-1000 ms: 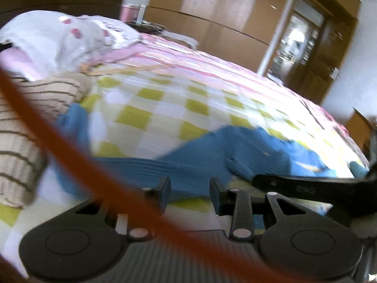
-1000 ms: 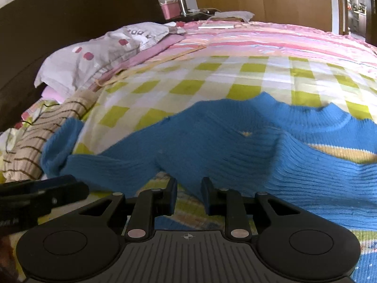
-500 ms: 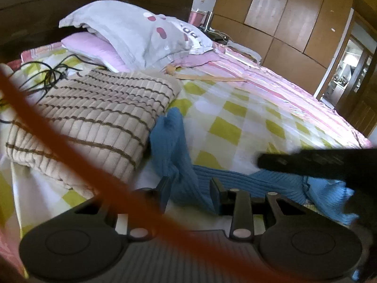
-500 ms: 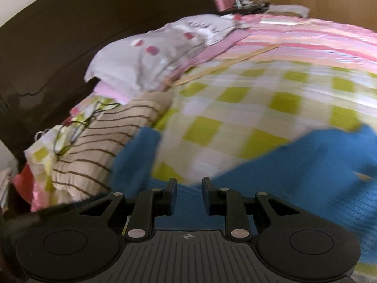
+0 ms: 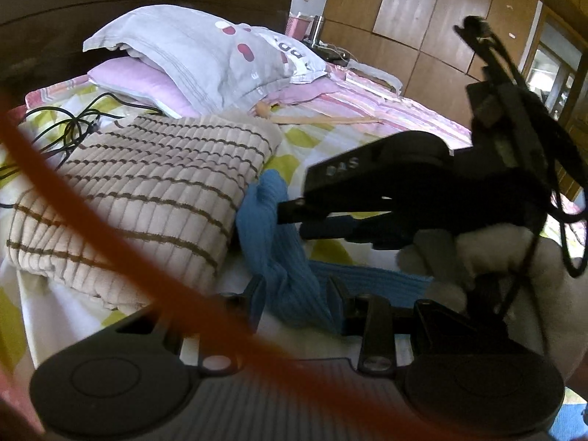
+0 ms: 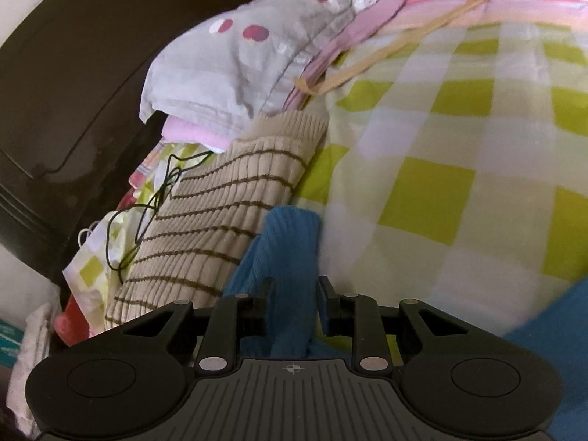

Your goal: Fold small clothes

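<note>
A blue knit sweater's sleeve (image 6: 290, 257) lies between the parted fingers of the right gripper (image 6: 293, 294) at 6 o'clock in the right wrist view, the gap narrow and the fabric straddled but not visibly pinched. In the left wrist view the left gripper (image 5: 296, 296) brackets the same sleeve (image 5: 283, 257) lower down, its fingers likewise apart around the cloth, while the right gripper (image 5: 294, 217), in a white-gloved hand (image 5: 488, 257), has swung in from 3 o'clock to reach the cuff; half a second ago it was only a dark bar at the edge. A second ago both cameras looked across the sweater's spread body; both tools have since travelled to the sleeve end, suggesting the sleeve fold is about to begin. Just beyond, at 10 o'clock, sits a folded beige striped sweater (image 5: 139, 198), touching the cuff. Farther off lie a black cable (image 5: 73, 125), a grey pillow (image 5: 205, 55) and the checked bedspread (image 6: 459, 147).
</note>
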`<action>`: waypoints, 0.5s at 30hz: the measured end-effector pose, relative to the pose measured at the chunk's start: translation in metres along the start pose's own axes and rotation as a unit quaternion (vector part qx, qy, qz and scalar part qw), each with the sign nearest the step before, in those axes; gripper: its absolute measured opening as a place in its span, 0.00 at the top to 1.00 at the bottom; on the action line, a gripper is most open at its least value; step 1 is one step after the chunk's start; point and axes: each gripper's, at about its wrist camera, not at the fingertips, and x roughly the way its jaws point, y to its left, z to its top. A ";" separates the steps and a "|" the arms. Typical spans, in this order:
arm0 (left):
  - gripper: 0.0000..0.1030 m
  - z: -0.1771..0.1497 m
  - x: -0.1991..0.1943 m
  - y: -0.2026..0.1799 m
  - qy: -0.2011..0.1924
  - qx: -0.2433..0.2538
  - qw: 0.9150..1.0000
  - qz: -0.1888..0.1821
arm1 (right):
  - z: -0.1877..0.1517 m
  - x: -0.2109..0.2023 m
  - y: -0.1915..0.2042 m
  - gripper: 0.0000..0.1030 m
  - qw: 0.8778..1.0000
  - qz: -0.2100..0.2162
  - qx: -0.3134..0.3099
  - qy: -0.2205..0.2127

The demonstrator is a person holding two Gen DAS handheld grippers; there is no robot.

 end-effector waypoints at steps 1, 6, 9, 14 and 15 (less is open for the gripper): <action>0.59 0.000 0.000 0.000 0.001 0.001 1.000 0.000 | 0.001 0.003 -0.001 0.70 1.000 0.004 0.003 0.004; 0.59 -0.001 0.004 -0.002 0.005 0.006 1.000 -0.001 | -0.001 0.018 -0.004 0.70 1.000 -0.002 0.008 0.016; 0.59 -0.001 0.006 -0.004 0.006 0.010 1.000 -0.002 | -0.003 0.021 -0.005 0.78 1.000 0.003 0.012 0.012; 0.59 -0.002 0.004 -0.005 -0.003 0.012 1.000 -0.011 | 0.000 0.005 -0.008 0.92 0.999 0.023 0.022 -0.013; 0.59 -0.002 0.002 -0.007 -0.009 0.014 1.000 -0.015 | 0.003 0.000 -0.008 0.92 0.999 0.026 0.023 -0.022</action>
